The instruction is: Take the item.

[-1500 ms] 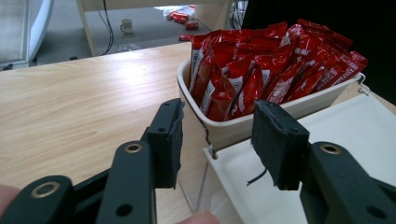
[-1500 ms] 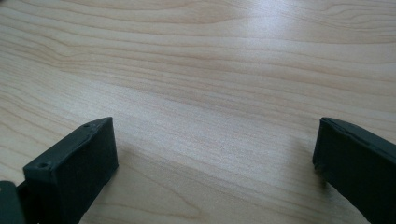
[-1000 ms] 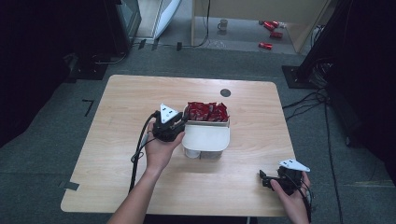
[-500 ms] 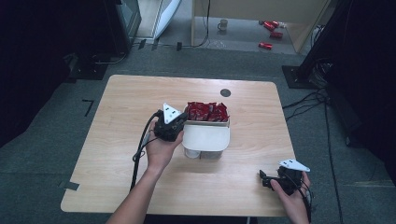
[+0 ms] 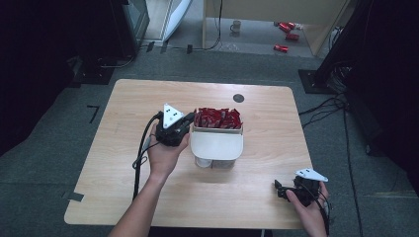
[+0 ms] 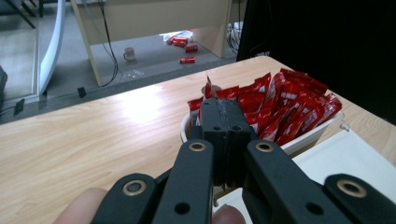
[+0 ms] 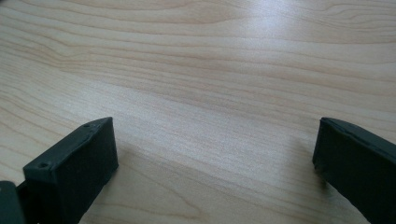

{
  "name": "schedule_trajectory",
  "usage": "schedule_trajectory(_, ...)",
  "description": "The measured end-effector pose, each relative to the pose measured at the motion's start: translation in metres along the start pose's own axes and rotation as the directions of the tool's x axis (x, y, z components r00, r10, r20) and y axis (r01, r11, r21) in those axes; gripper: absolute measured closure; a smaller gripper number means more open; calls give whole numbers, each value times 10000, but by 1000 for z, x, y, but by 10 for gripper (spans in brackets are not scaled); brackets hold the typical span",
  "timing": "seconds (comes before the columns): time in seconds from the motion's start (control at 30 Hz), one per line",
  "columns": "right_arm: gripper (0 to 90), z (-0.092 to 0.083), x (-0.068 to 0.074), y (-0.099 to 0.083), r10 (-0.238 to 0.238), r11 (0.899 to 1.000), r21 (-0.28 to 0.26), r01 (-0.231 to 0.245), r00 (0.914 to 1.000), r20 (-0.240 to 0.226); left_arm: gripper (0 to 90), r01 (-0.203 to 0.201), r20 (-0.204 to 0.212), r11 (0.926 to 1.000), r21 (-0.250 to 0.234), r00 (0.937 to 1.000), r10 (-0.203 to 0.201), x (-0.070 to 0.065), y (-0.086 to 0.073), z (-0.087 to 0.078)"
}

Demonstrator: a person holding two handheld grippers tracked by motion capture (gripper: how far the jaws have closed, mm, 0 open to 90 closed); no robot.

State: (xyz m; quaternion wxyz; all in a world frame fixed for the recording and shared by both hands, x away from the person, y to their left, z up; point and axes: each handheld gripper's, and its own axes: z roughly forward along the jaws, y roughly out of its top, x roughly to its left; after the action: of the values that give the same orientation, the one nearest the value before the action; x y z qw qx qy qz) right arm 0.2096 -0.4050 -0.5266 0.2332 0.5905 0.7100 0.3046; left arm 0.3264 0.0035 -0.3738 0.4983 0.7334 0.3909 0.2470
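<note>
Many red sachets (image 6: pixel 285 107) in the white bin (image 5: pixel 217 146): light, slippery, crushable. Pinch one top edge; left gripper (image 6: pixel 223 122) is closed with a sachet corner above its tips, grip unclear, right gripper (image 7: pixel 215 154) gapes.

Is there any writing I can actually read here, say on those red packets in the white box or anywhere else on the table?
Red packets in the white box: white lettering, too blurred to read.
Red cans on the floor beyond the table: too small to read.
Mug on the floor: no print I can make out.
Grey plates on the left gripper and right gripper: only dots, no words.
</note>
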Motion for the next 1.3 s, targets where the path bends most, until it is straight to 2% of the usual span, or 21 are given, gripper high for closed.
schedule_trajectory(0.23,0,0,0,0,-12,10000,-5,12,10000,-1,900,63,-61,9993,-365,10000,-65,2,9,-9)
schedule_trajectory(0.37,0,0,0,0,-15,10000,-10,15,10000,-1,900,44,-79,9987,-514,10000,-48,2,5,-7)
schedule_trajectory(0.57,0,0,0,0,1,10000,-14,-1,10000,3,900,334,-47,9962,-807,9994,-339,4,-7,6)
schedule_trajectory(0.73,0,0,0,0,-20,10000,-18,20,10000,9,891,712,67,9958,-571,9975,-709,8,-13,22)
schedule_trajectory(0.83,0,0,0,0,-9,10000,-13,9,10000,3,872,814,135,9956,-475,9966,-808,9,-16,26)
schedule_trajectory(1.03,0,0,0,0,-17,10000,-20,17,10000,2,760,1058,270,9943,-111,9941,-1054,10,-24,29)
schedule_trajectory(1.17,0,0,0,0,4,10000,-4,-4,10000,3,714,1026,163,9945,215,9946,-1029,9,-28,33)
schedule_trajectory(1.3,0,0,0,0,6,10000,-5,-6,10000,2,681,652,-171,9964,536,9978,-643,2,-30,37)
